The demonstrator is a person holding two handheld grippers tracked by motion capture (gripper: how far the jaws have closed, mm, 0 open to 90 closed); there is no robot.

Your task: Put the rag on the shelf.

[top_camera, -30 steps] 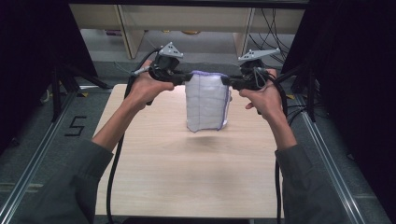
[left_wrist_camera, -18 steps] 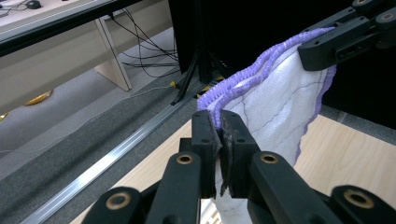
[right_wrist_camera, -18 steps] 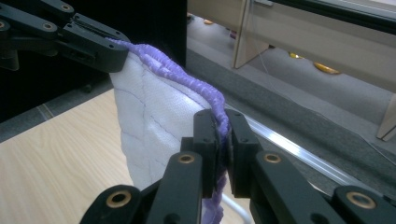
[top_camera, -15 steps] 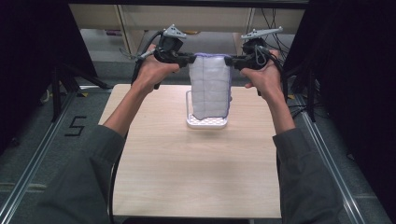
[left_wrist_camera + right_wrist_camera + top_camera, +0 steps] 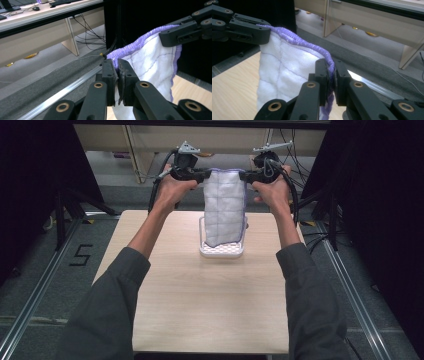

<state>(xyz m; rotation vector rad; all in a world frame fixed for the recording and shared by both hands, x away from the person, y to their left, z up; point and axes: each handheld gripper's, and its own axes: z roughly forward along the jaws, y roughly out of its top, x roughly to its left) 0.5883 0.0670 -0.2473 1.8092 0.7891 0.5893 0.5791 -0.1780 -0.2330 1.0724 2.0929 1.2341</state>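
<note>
Both grippers, left and right, are clenching the white quilted purple-edged cloth's top corners, hanging it above the white perforated plastic tray.

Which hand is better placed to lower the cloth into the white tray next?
Neither alone, probably. Left gripper and right gripper each pinch a top corner of the cloth, which hangs level above the white tray. Both should likely lower together; the right looks slightly nearer the tray's centre.
</note>
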